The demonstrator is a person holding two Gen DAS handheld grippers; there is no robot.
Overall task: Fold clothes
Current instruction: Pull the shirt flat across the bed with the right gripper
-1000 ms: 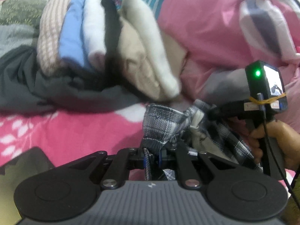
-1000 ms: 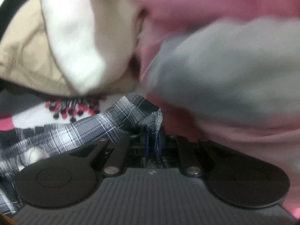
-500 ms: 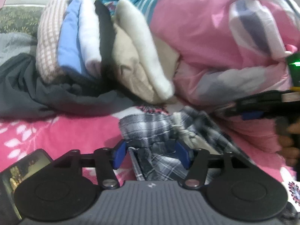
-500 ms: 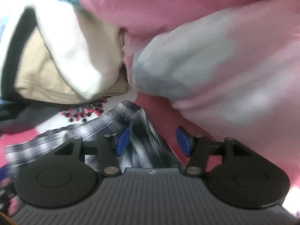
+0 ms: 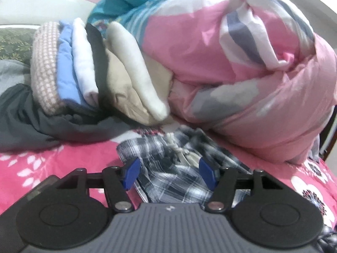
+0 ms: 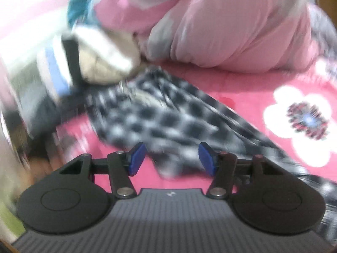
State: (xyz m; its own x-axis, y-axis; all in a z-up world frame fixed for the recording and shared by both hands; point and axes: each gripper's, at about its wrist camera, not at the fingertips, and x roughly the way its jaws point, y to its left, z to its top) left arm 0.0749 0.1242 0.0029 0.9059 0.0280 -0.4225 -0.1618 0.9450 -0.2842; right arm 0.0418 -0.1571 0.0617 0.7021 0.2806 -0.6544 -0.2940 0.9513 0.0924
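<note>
Between the blue pads of the left gripper (image 5: 169,174), at lower centre of the left wrist view, lies the plaid garment (image 5: 168,168), a black-and-white checked cloth with a pale drawstring at its upper edge. The pads stand apart on either side of the cloth without pressing it, and the jaws are closing slightly. In the right wrist view, which is blurred, the right gripper (image 6: 171,158) holds its pads equally apart; the plaid garment (image 6: 160,116) spreads from centre frame toward the lower right, its near edge falling between the pads, untouched by them.

The garment rests on a pink bedsheet (image 5: 63,160) printed with white flowers. A stack of folded clothes (image 5: 84,71) leans at upper left of the left wrist view, showing pink-checked, blue, white, black, beige and cream layers, just beyond the garment's far edge. A dark grey garment (image 5: 42,126) lies crumpled beneath the stack at left. A pink quilt (image 5: 242,73) with grey and white patches is bundled at upper right, near the plaid cloth. A teal cloth (image 5: 126,6) shows behind the stack at top centre.
</note>
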